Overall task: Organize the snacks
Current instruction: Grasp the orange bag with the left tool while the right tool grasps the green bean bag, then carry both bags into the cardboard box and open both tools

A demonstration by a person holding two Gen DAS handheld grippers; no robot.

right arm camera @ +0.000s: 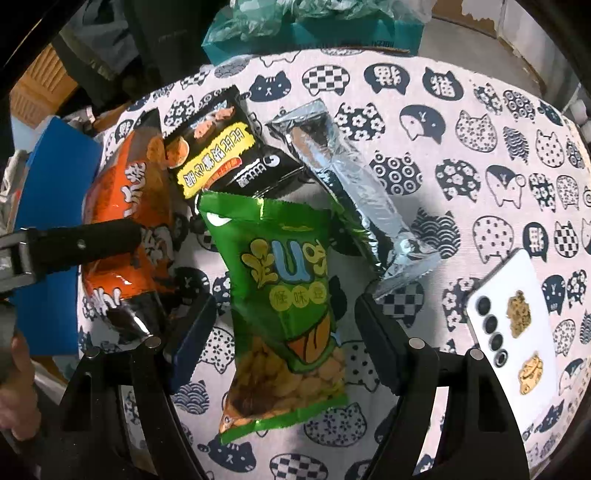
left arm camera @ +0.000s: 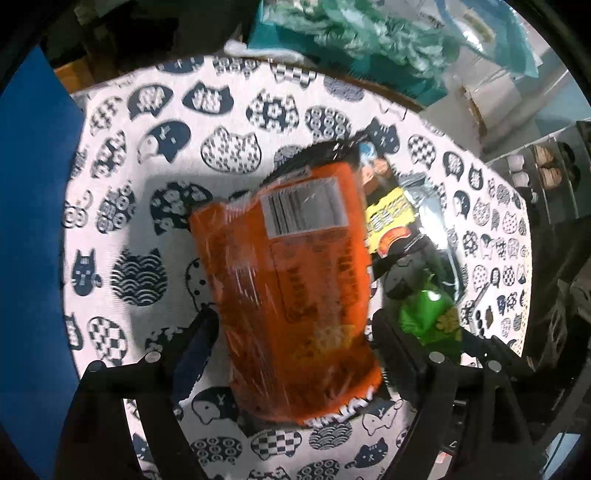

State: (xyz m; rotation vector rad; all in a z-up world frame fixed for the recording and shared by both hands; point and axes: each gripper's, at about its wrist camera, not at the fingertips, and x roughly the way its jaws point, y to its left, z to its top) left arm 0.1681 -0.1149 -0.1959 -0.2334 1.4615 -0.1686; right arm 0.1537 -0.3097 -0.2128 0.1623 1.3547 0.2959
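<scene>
An orange snack bag (left arm camera: pixel 295 280) lies on the cat-print cloth between the fingers of my left gripper (left arm camera: pixel 291 332), whose jaws stand open on either side of it. It also shows in the right wrist view (right arm camera: pixel 125 206), with a left gripper finger (right arm camera: pixel 85 240) across it. A green bean-snack bag (right arm camera: pixel 284 310) lies between the open jaws of my right gripper (right arm camera: pixel 284 328). A black and yellow snack bag (right arm camera: pixel 225 155) and a silver packet (right arm camera: pixel 354 192) lie behind it, overlapping. The green bag (left arm camera: pixel 428 314) and black bag (left arm camera: pixel 388 218) show right of the orange one.
A white phone (right arm camera: pixel 517 325) lies face down on the cloth at the right. A blue box (left arm camera: pixel 33 236) stands at the table's left edge. Teal boxes with plastic wrap (right arm camera: pixel 314 29) sit behind the table. A shelf with cups (left arm camera: pixel 539 173) is at the far right.
</scene>
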